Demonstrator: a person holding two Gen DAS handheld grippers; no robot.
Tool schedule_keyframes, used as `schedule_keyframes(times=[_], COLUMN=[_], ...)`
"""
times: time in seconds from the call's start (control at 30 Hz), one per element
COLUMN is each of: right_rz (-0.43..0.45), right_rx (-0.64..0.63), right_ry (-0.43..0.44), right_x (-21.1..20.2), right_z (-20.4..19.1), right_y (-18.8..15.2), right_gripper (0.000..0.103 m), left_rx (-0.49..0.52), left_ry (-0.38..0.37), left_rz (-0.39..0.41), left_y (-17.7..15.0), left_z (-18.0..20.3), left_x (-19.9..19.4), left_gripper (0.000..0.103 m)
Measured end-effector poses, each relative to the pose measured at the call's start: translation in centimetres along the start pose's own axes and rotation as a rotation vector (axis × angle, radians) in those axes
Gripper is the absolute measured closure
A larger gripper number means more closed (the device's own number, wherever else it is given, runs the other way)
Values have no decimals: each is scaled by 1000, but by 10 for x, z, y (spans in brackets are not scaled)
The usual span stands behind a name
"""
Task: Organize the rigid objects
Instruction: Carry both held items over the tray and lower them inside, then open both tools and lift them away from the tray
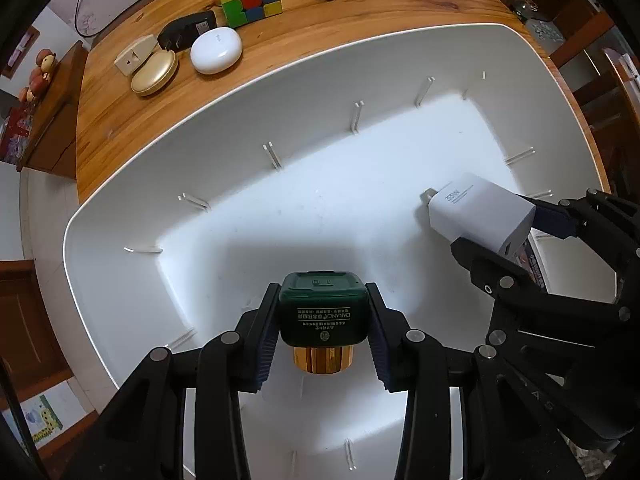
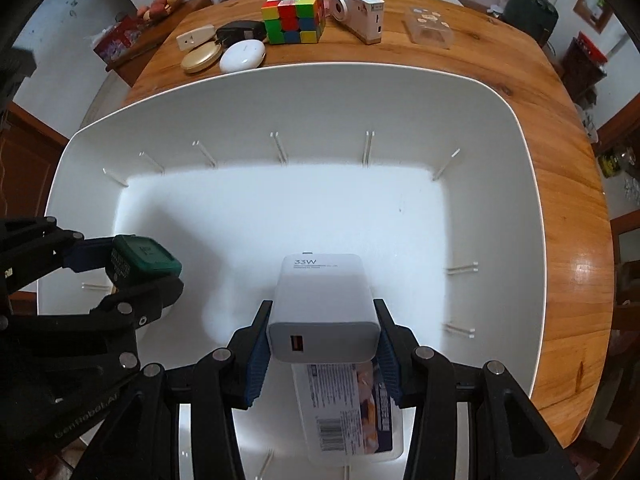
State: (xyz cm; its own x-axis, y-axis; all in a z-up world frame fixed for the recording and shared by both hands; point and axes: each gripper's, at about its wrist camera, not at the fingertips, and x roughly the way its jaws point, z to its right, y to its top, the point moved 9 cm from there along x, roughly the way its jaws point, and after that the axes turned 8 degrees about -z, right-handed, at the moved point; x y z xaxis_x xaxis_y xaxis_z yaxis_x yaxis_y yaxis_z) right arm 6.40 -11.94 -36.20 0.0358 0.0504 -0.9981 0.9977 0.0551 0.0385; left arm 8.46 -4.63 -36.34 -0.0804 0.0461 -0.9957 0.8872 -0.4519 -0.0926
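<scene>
Together, over a large white bin [image 2: 500,128] on a round wooden tabletop [image 2: 460,56], we hold two objects at once. Our left gripper [image 1: 323,346] has its fingers [image 1: 266,340] clamped on a dark green bottle [image 1: 323,312] with a gold cap [image 1: 322,360], the bottle's base pointing away from the camera and its printed label facing up. Our right gripper [image 2: 323,356] has its blue-padded fingers [image 2: 256,360] pressed on the sides of a white charger [image 2: 322,312] marked 33W, its orange USB port toward the lens and its prongs aimed at the bin floor; from the left wrist view the prongs seem close to the floor, but we cannot tell whether they touch. Beneath the charger, a white labelled box [image 2: 352,412] with a barcode lies inside the bin near its near wall. Beyond the bin's far rim, the tabletop carries a row of items: a cream adapter [image 2: 195,37], a black power adapter [image 2: 240,31], a gold compact [image 2: 201,57], a white earbud case [image 2: 242,55], a colourful puzzle cube [image 2: 294,16], a white camera [image 2: 356,10] and a clear plastic case [image 2: 430,28]. The gold compact, earbud case and black adapter sit clustered together, just beside the cube.
</scene>
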Motion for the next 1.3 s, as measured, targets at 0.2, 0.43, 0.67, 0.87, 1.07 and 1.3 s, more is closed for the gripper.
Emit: schedule_keyframes(times=[0.2,0.43,0.67,0.87,1.07,1.3], right_rz=[-9,20,46,86,123,157], right_rx=[-17,-41,-42,-51,-34,-14], right_ry=[-29,-64,-35,-24,-17,-18], right_x=[2,-12,-34,-56,-73,-90], right_z=[-2,-2,-2,-9,-9,-9], right_y=[0,-2,-8,-13,-7,-5], right_gripper=[54,44,42,40,40,40], left_rx=[-11,-48,-39,1,14,27], left_ry=[16,-1,-13,22,52,64], left_rz=[-12,-20,7,69,146,230], left_y=[-3,-3,-10,-11,-1,8], left_z=[-1,-3,-1,-2,-15,-20], left_x=[4,-1,-22,-47,-73,-104], left_gripper=[60,43,31,31,31,31])
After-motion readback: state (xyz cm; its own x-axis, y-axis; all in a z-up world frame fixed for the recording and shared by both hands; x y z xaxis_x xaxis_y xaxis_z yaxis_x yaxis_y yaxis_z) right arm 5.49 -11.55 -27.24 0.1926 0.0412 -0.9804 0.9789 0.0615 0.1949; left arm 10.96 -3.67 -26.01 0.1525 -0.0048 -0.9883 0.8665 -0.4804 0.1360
